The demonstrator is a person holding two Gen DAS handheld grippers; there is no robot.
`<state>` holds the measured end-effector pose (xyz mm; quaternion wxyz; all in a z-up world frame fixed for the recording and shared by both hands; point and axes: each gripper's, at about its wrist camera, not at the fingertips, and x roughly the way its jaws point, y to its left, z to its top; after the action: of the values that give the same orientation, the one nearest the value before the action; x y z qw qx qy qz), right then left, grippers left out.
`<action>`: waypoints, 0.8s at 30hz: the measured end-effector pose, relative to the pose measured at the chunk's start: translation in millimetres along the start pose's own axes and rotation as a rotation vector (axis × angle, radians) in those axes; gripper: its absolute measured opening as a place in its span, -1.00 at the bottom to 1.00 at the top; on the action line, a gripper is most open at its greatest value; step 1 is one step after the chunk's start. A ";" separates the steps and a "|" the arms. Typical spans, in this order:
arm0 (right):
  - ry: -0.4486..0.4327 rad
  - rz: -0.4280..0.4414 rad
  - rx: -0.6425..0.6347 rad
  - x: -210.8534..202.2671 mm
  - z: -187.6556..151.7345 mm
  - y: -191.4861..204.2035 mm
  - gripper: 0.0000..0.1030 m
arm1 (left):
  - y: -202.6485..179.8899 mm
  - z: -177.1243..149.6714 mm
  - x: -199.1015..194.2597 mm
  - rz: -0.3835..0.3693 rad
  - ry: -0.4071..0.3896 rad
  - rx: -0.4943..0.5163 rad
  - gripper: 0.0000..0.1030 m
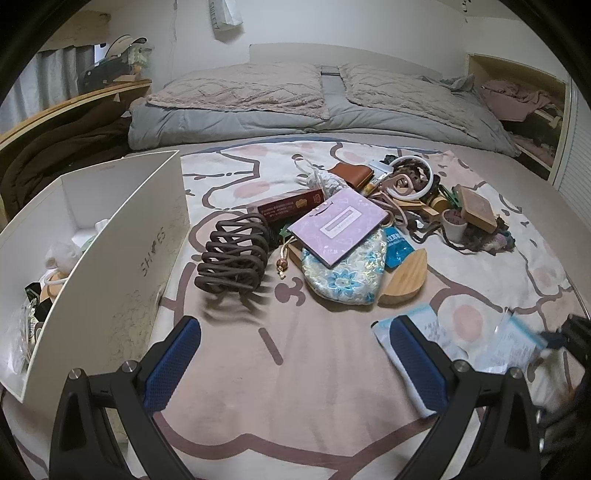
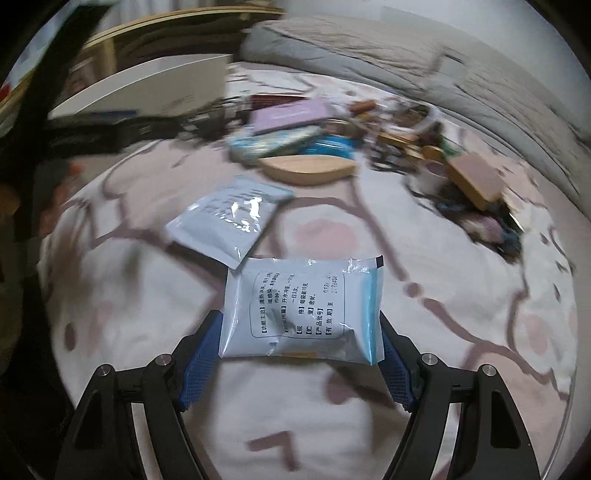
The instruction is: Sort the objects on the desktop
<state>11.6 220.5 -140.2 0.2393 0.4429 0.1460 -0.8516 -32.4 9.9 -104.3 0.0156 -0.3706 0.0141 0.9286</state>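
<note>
We find the right tongs [image 2: 301, 354] clamped on a pale blue sachet [image 2: 303, 306] by its two side edges, held above the blanket [image 2: 461, 332]. A second sachet [image 2: 229, 218] lies just beyond their tips. The left tongs [image 1: 291, 354] stand wide and empty; the box [image 1: 110, 258] sits beside their left finger, a brown clip [image 1: 234, 254] ahead

wall [image 1: 295, 26]: white | bed [image 1: 332, 369]: pink and white blanket | pillows [image 1: 240, 88]: two, gray, at the headboard | shelf [image 1: 74, 99]: wood, left side | light: dim
</note>
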 end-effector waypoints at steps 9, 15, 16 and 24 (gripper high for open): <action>0.012 -0.103 0.162 10.8 0.1 -34.6 0.58 | -6.3 -2.4 2.9 0.003 0.012 0.029 1.00; -0.019 -0.172 0.202 3.6 6.3 -38.3 0.72 | -6.2 -2.5 3.3 0.003 0.011 0.025 1.00; -0.032 -0.176 0.212 2.6 9.8 -37.8 0.79 | -6.1 -2.4 3.6 0.004 0.011 0.024 1.00; -0.019 -0.272 0.138 23.3 33.3 -20.3 0.84 | -5.7 -2.1 3.1 0.006 0.011 0.027 1.00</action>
<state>-33.6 215.8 -139.8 0.0920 0.4264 0.1434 -0.8884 -33.0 15.6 -108.0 0.0179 -0.3756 0.0278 0.9262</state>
